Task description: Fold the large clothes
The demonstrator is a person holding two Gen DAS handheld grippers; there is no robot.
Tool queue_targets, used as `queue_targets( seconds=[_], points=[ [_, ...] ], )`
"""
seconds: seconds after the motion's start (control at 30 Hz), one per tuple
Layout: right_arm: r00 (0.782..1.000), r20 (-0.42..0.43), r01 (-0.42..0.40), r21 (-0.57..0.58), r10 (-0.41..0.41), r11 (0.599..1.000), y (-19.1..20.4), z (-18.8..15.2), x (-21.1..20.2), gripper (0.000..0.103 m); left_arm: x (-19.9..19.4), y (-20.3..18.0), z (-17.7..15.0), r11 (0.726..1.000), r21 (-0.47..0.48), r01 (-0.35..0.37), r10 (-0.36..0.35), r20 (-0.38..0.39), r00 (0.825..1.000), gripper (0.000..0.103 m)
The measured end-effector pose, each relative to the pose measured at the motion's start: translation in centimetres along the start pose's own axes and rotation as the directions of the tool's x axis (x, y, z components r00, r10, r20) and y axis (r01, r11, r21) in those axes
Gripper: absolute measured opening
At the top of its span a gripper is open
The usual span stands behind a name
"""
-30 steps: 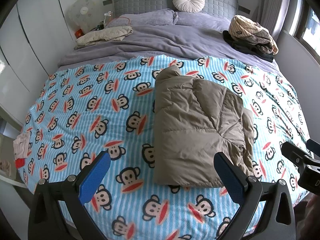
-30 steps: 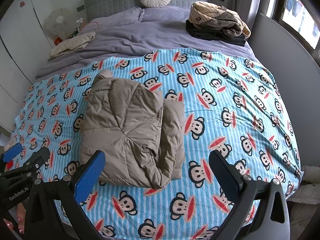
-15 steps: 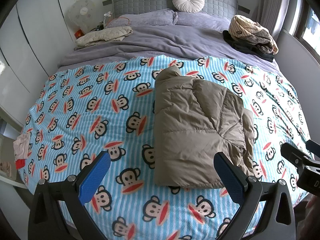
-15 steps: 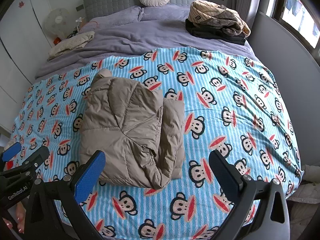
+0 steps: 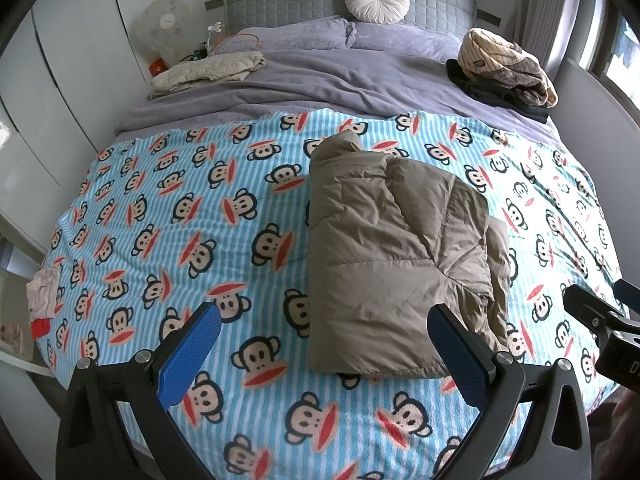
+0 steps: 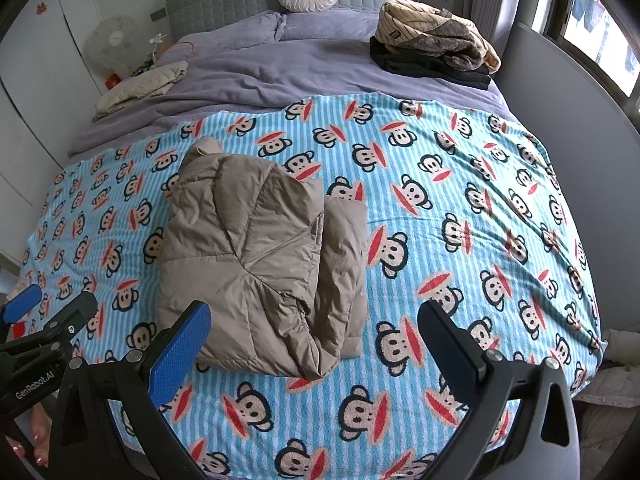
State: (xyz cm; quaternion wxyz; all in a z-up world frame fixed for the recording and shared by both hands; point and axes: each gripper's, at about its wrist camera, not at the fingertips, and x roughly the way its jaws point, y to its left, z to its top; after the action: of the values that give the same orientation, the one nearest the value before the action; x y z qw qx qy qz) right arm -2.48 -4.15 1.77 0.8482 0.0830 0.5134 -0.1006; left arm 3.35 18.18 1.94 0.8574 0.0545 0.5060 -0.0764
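A tan puffer jacket lies folded into a rectangle on the blue monkey-print blanket; it also shows in the right wrist view. My left gripper is open and empty, held above the blanket's near edge just in front of the jacket. My right gripper is open and empty, held near the jacket's front right corner. Each gripper shows at the edge of the other's view: the right gripper in the left wrist view, the left gripper in the right wrist view.
A stack of folded clothes lies at the bed's far right, a cream quilted garment at far left. Purple duvet, pillows and grey headboard are behind. White wardrobe stands left, a wall and window right.
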Motion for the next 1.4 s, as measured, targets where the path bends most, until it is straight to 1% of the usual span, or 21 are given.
queue_targets(
  seconds=[0.93, 1.4],
  points=[
    [1.0, -0.002, -0.001, -0.005, 0.001, 1.0, -0.12, 0.15, 0.07, 0.103, 0.04, -0.09, 0.14, 1.0, 0.004, -0.002, 0.002, 0.0, 1.0, 0.103],
    [1.0, -0.003, 0.0, -0.006, 0.0, 1.0, -0.06, 0.24, 0.07, 0.103, 0.26, 0.15, 0.31, 1.0, 0.018, -0.01, 0.01, 0.014, 1.0, 0.103]
  ],
)
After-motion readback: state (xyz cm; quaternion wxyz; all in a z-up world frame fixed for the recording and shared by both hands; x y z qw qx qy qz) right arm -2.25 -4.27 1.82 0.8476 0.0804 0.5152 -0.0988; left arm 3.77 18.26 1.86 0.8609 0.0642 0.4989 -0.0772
